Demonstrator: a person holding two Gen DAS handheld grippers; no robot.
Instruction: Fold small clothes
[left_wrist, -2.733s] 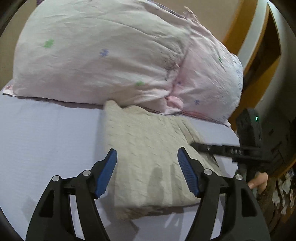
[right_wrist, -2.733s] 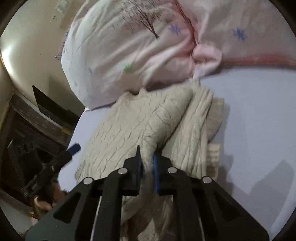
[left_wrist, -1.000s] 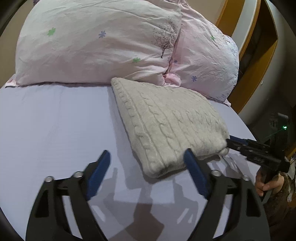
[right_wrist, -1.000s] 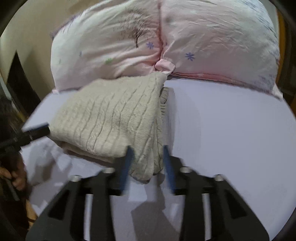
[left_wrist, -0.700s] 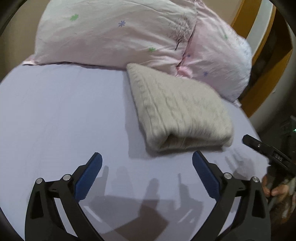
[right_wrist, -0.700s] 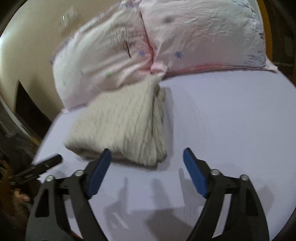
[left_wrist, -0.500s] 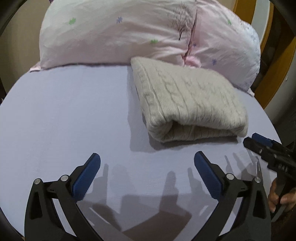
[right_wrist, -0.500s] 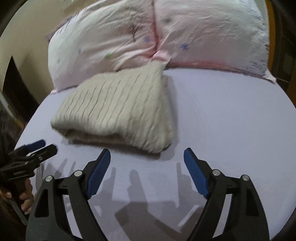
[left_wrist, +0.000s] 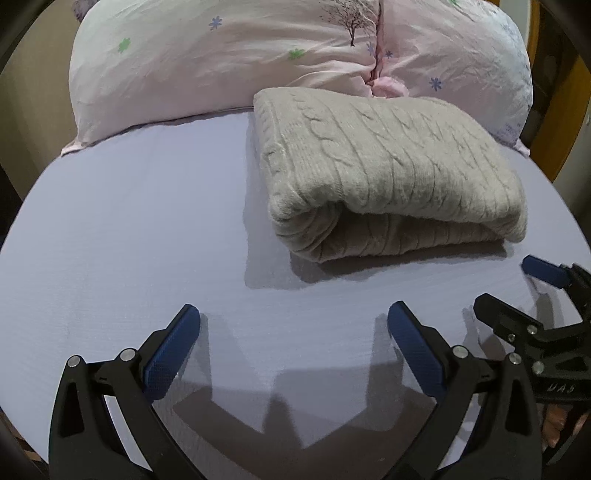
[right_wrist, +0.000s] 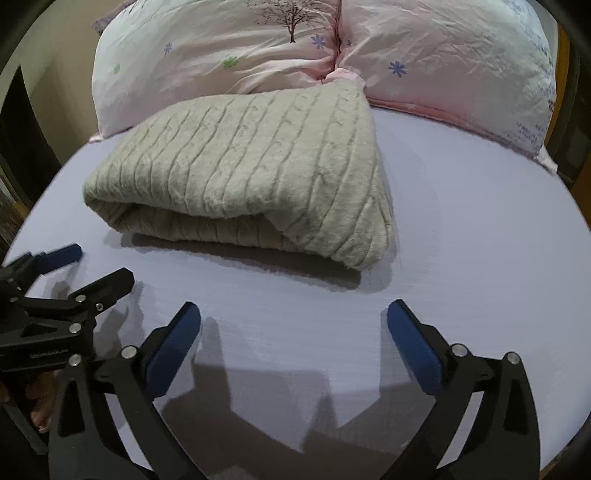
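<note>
A bed covered by a smooth pale lavender sheet (left_wrist: 129, 229) carries everything here. On it lies a folded beige cable-knit sweater (left_wrist: 380, 166), its rounded fold edge facing the cameras and its far end touching the pillows. Two pink pillows with small flower prints and a tree motif rest side by side at the head of the bed: one on the left (left_wrist: 221, 55), one on the right (left_wrist: 461, 55), pressed together at a seam just behind the sweater
</note>
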